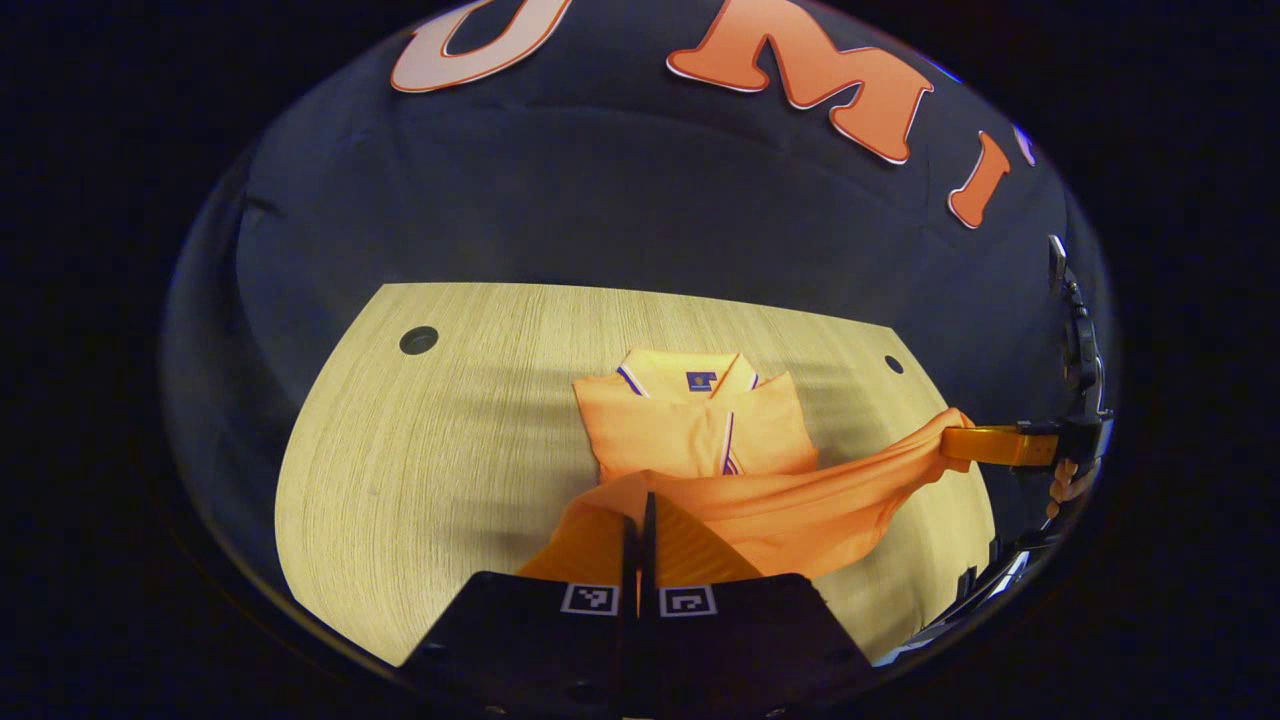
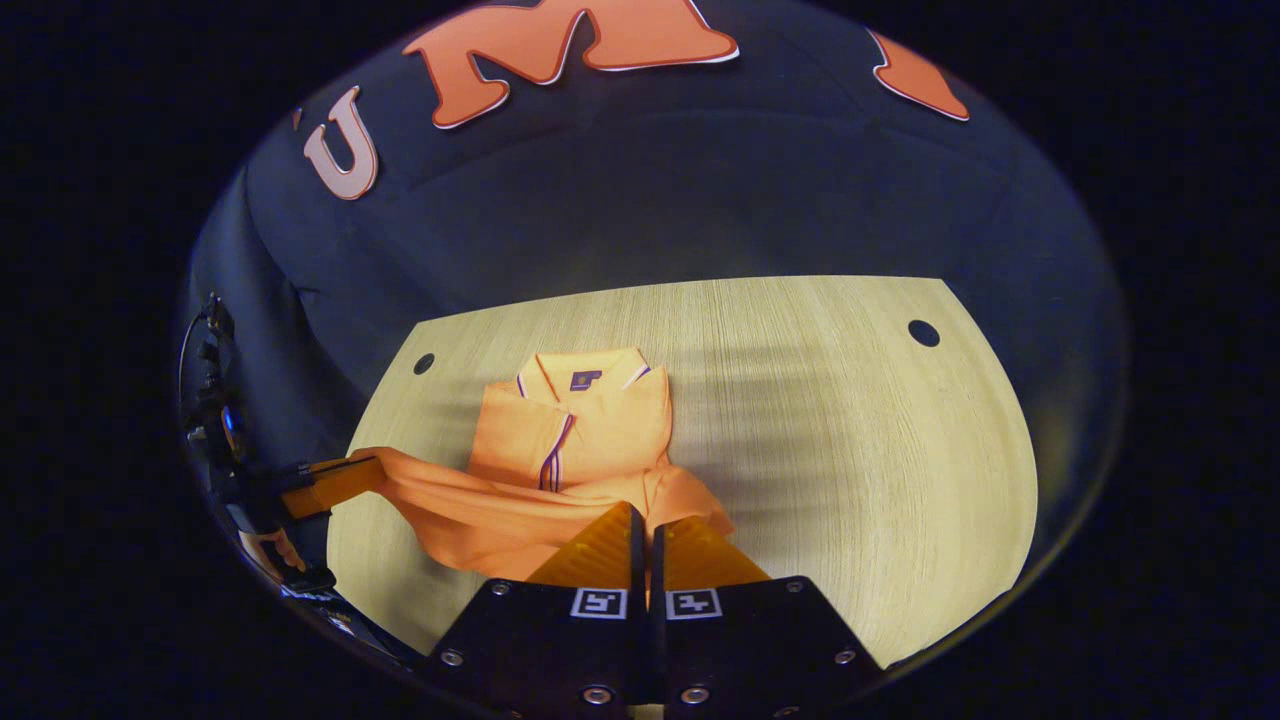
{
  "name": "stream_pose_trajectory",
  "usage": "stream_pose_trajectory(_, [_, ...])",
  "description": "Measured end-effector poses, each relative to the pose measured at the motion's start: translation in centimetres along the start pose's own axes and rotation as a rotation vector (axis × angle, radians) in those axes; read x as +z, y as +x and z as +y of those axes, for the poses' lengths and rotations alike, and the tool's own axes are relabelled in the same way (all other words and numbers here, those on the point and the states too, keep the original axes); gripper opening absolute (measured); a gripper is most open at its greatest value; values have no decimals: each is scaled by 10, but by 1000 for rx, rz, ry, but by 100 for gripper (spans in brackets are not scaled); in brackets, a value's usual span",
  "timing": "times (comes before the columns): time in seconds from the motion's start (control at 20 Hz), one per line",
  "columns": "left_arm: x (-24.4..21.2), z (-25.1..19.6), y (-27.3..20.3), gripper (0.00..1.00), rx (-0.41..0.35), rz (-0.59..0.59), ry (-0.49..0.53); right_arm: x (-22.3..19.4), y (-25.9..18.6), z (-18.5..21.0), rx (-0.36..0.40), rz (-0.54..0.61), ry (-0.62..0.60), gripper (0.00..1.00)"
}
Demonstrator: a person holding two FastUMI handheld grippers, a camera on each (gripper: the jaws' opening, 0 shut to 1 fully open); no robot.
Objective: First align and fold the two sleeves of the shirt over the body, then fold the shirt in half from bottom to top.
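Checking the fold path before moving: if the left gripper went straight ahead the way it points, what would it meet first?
Apart from the hem it grips, the left gripper would probably first meet the shirt body near the placket, then the collar; depth is unclear.

left gripper view: low, near edge, facing wall | right gripper view: likewise | shared: table (image 1: 420, 470)

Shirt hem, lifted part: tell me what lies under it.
Under the raised hem held by both grippers, left gripper and right gripper, lie the shirt's lower body and wooden table; the folded sleeves are covered.
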State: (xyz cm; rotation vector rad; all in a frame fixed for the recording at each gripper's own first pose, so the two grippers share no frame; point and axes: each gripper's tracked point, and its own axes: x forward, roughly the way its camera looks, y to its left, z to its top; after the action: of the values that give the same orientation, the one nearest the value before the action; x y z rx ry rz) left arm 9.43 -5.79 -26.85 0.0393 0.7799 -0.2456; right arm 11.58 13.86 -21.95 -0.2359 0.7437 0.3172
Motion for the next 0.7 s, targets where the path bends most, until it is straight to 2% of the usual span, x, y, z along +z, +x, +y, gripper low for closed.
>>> stream_pose_trajectory(0.45, [57, 21, 74, 0, 7, -24, -35, 61, 72, -9, -18, -53, 33, 0])
stream_pose_trajectory(0.6, [75, 32, 102, 1, 32, -49, -1, 74, 98, -9, -4, -61, 55, 0])
stream_pose_trajectory(0.7, [70, 39, 120, 1, 43, -28, 7, 74, 116, -11, -4, -54, 79, 0])
